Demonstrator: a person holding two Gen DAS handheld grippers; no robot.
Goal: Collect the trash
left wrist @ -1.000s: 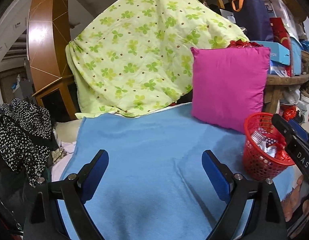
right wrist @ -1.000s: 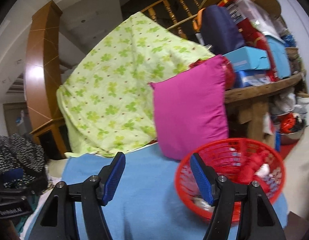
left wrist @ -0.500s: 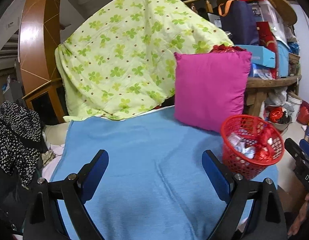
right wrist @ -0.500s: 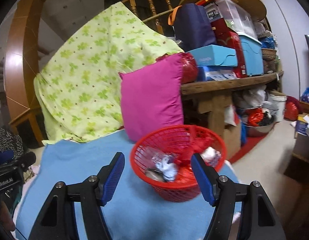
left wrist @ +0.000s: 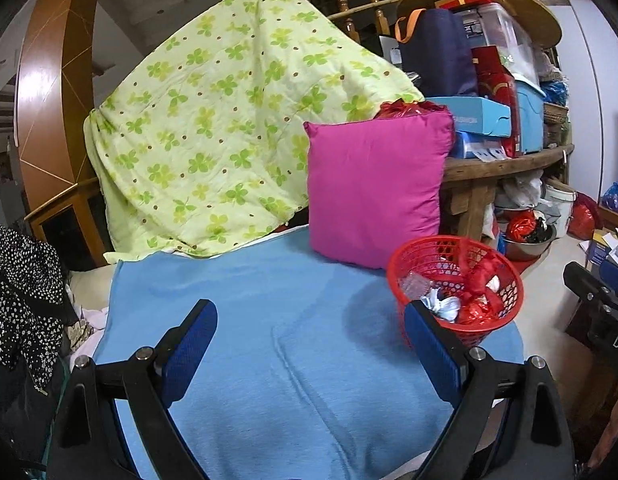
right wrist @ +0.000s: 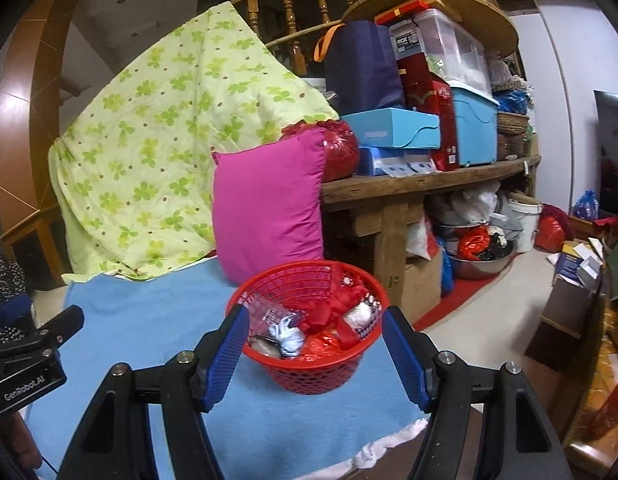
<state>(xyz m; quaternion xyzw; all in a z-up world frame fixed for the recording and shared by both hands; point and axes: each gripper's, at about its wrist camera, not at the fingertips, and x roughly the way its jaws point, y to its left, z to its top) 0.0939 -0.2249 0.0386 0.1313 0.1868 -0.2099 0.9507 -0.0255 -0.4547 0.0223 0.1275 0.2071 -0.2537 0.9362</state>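
Observation:
A red mesh basket (left wrist: 497,330) (right wrist: 321,376) stands on the blue blanket (left wrist: 269,344) (right wrist: 149,320) near its right edge. Crumpled trash (right wrist: 305,332) fills it: red wrappers, white paper, clear plastic. My left gripper (left wrist: 309,344) is open over bare blanket, left of and nearer than the basket, with nothing between its fingers. My right gripper (right wrist: 313,350) is open too, its blue pads framing the basket from the near side without touching it. The right gripper's body shows at the right edge of the left wrist view.
A magenta pillow (left wrist: 373,188) leans behind the basket, beside a green clover quilt (left wrist: 213,128). A wooden table (right wrist: 421,184) stacked with boxes and bags stands to the right, with bowls and bags underneath. Spotted black cloth (left wrist: 17,288) lies left. The blanket's front edge (right wrist: 373,448) is close.
Both grippers have drawn back and risen, so the basket sits farther off and lower in both views. The right view has swung rightward, showing more floor. Both stayed open.

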